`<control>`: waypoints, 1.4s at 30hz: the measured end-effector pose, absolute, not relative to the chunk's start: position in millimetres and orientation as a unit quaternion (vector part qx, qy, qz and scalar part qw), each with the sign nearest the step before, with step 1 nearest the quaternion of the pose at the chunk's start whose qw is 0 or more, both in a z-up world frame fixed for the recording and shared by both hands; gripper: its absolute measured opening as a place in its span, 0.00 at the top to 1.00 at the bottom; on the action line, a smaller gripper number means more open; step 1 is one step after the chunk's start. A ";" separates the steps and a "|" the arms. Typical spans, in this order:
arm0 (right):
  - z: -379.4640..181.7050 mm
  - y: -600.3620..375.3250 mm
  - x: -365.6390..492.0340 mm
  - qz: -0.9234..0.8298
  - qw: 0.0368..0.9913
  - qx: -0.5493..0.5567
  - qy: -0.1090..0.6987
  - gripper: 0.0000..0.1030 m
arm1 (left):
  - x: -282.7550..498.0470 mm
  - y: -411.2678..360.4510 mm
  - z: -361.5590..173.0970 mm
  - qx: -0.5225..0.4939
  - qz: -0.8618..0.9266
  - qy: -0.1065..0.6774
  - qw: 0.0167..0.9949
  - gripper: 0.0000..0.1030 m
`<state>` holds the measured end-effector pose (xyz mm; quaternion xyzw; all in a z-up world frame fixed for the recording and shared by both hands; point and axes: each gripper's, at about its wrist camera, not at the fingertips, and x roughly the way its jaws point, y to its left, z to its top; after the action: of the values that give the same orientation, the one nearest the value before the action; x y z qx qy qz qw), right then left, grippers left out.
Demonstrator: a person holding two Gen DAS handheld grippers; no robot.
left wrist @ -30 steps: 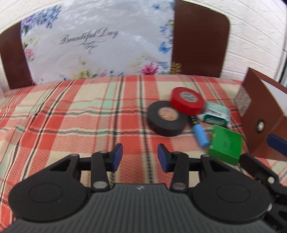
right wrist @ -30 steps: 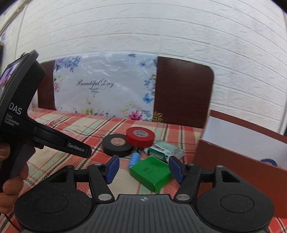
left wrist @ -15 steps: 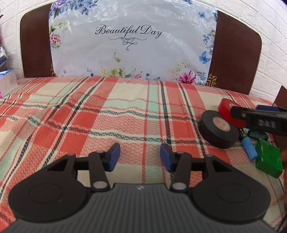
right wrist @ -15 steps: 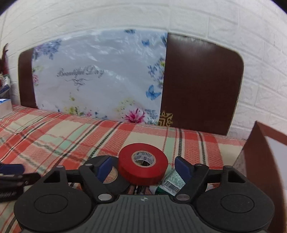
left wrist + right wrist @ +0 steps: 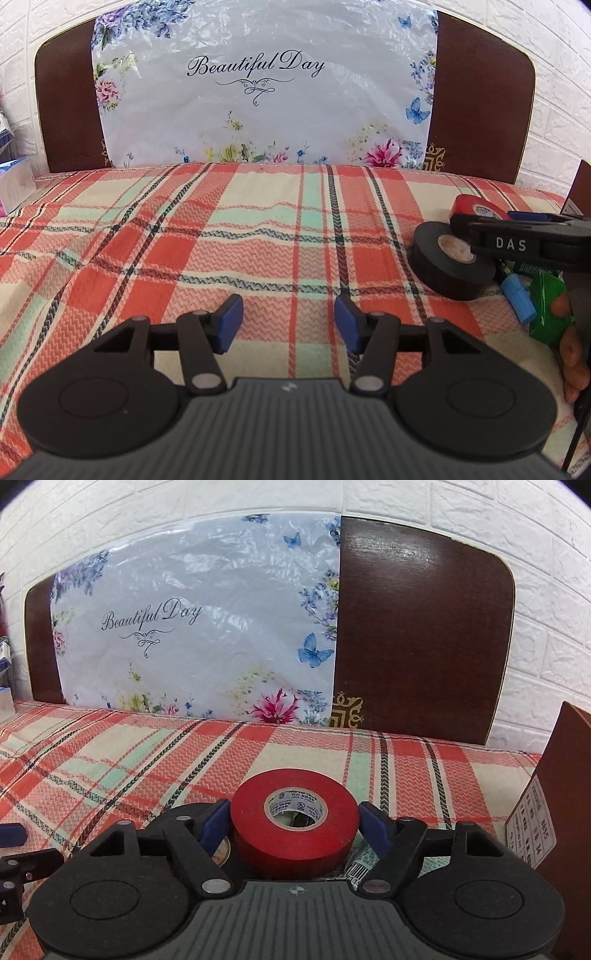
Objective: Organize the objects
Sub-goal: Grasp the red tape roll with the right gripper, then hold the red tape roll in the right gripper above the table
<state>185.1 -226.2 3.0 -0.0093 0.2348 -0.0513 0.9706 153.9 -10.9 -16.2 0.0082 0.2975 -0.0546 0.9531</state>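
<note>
A red tape roll lies tilted on a black tape roll at the right of the plaid bedspread. My right gripper straddles the red roll. Its jaws are closing, with a blue pad close to each side of the roll, and no firm squeeze shows. In the left wrist view its "DAS" finger crosses both rolls. My left gripper hovers over bare cloth to the left of the pile. Its jaws are opening, with nothing between them.
A blue cylinder, a green box and a green-and-white packet lie by the tapes. A brown cardboard box stands at the right edge. A person's fingers show there. A headboard with floral plastic closes the far side.
My right gripper swung left and forward onto the tape pile, and its pads now flank the red roll. My left gripper shifted left, away from the pile, with its jaws a little wider.
</note>
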 end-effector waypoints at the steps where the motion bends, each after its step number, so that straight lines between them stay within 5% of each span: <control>1: 2.8 -225.9 184.9 -0.051 0.971 -0.010 0.234 0.30 | 154.7 -11.7 -15.5 0.010 -0.053 0.302 0.952 0.44; 11: 1.1 -219.4 180.5 -0.058 0.973 -0.025 0.221 0.30 | 149.3 -3.8 0.2 0.000 -0.047 0.374 0.926 0.32; 42: 2.2 -83.2 66.3 0.120 0.951 -0.097 0.267 0.30 | 86.0 82.6 3.7 -0.022 0.047 0.383 0.922 0.31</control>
<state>66.3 -83.2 2.2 -0.0972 0.2668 0.1202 0.9513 86.0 82.6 3.7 -0.0220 0.3830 0.0469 0.9223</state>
